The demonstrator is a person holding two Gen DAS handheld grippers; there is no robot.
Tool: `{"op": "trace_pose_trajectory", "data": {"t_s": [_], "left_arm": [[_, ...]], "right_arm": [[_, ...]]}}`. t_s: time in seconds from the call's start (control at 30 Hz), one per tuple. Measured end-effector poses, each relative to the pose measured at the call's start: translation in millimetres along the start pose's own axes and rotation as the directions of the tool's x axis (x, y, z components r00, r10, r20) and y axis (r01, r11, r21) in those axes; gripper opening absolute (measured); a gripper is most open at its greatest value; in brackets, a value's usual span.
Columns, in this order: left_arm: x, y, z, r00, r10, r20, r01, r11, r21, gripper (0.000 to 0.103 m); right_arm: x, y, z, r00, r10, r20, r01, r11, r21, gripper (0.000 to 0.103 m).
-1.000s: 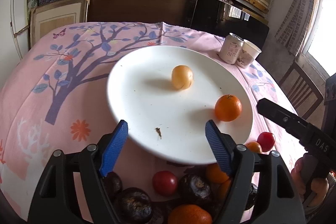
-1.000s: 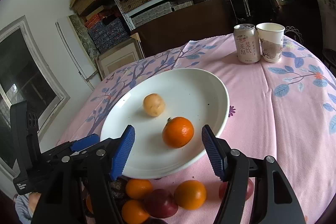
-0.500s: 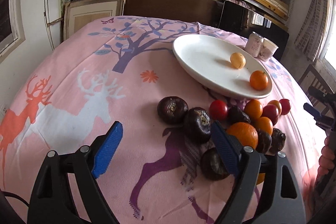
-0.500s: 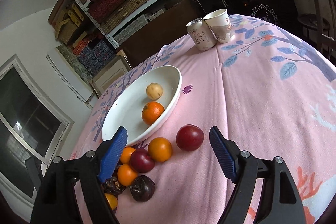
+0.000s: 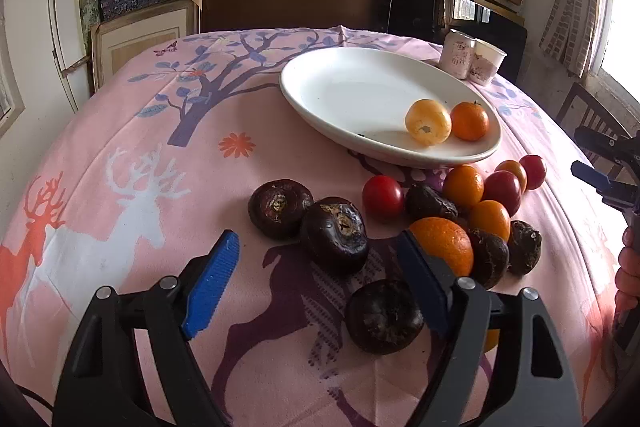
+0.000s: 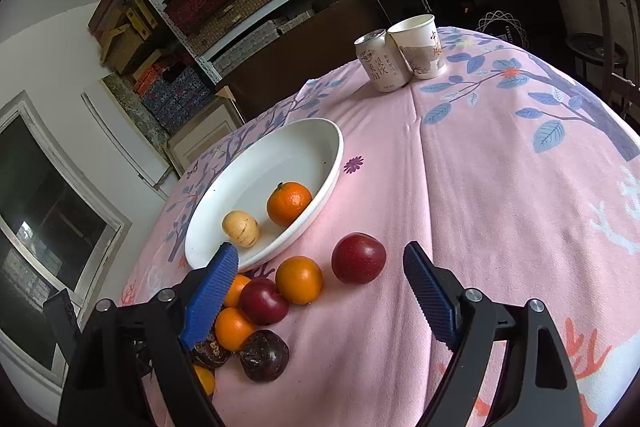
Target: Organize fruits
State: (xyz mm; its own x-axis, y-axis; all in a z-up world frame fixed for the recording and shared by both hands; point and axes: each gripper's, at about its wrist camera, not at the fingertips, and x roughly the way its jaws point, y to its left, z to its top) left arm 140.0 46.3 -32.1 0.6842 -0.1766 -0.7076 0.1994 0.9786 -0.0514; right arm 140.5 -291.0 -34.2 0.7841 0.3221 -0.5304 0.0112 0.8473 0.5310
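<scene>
Two fruits lie on the white plate (image 5: 320, 83); the others cluster on the tablecloth beside its near rim.
Left gripper (image 5: 320, 259), jaws narrowing, and right gripper (image 6: 320, 279), jaws widening, stand apart, empty. Dark fruit (image 5: 335, 235) looks soft; hold gently across its middle.

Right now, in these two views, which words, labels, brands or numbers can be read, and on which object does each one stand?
"阳": the can, lower large character; a tentative reading.
"饮": the same can, the smaller column beside it; also tentative. Its other characters are too blurred.
Paper cup: red marks near the rim, too small to read.
Dark panel behind the table: a round white emblem with letters, too small to read.
No numbers are legible.
</scene>
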Motion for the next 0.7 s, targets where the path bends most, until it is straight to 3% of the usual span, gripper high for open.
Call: {"op": "trace_pose_trajectory", "data": {"t_s": [0.1, 0.33, 0.43, 0.63, 0.7], "left_arm": [[10.6, -0.3, 2.3, 0.998, -0.041, -0.04, 0.041, 0.999, -0.003, 0.059], [16.9, 1.8, 6.8, 0.996, -0.074, -0.041, 0.073, 0.997, -0.021, 0.053], [16.3, -3.3, 5.7, 0.991, -0.125, -0.046, 0.125, 0.992, -0.008, 0.035], [13.1, -8.9, 2.9, 0.993, -0.113, -0.047, 0.114, 0.993, 0.029, 0.034], [16.7, -4.4, 6.7, 0.996, -0.084, -0.034, 0.085, 0.996, 0.006, 0.044]], "right_arm": [[0.4, 0.0, 0.0, 1.0, -0.003, -0.001, 0.003, 1.0, -0.001, 0.086], [3.1, 0.7, -0.6, 1.0, -0.017, -0.01, 0.017, 1.0, -0.008, 0.086], [5.8, 0.8, -1.0, 0.999, -0.028, -0.019, 0.028, 1.0, -0.012, 0.086], [6.9, -1.7, -0.6, 0.999, -0.046, -0.022, 0.045, 0.999, -0.01, 0.086], [8.8, -1.9, -1.0, 0.998, -0.054, -0.031, 0.054, 0.998, -0.013, 0.086]]}}
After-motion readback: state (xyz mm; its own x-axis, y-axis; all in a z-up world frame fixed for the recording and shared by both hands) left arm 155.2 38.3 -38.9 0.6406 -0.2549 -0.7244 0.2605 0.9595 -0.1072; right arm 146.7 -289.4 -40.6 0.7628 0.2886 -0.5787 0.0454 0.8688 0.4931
